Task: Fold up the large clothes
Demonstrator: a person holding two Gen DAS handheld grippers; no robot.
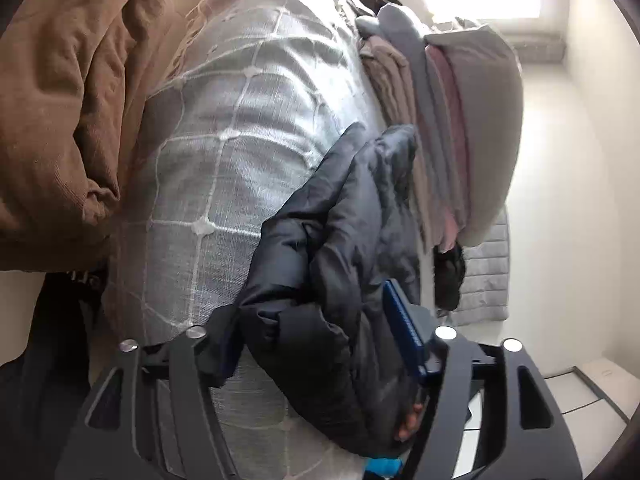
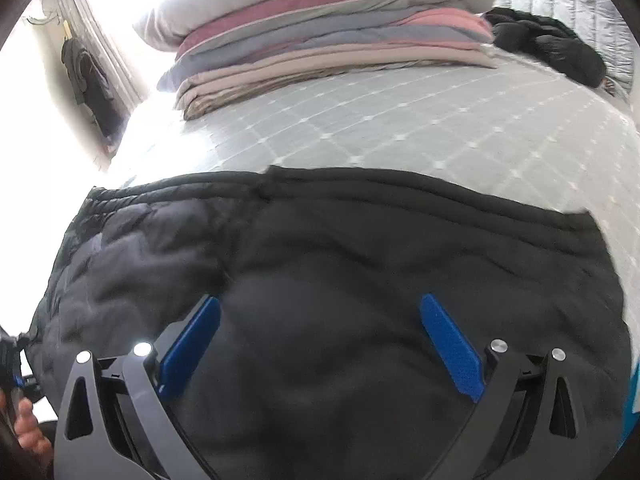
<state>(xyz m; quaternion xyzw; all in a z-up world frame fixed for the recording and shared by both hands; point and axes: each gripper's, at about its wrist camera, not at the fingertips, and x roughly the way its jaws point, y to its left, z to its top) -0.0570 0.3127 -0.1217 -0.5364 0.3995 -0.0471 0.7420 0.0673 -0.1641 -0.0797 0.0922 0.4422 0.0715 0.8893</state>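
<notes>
No containers. Dark puffer jacket (image 2: 340, 272) rumpled on grey bedspread (image 2: 400, 128); right gripper (image 2: 320, 332) wide above it; left gripper (image 1: 316, 332) agape, jacket between.

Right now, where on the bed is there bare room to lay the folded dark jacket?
Free: the grey checked bedspread between the dark puffer jacket and the stack of folded bedding. Crowded: along that stack, the black garment at its end, and the brown garment heaped on the left-wrist view's side.
</notes>
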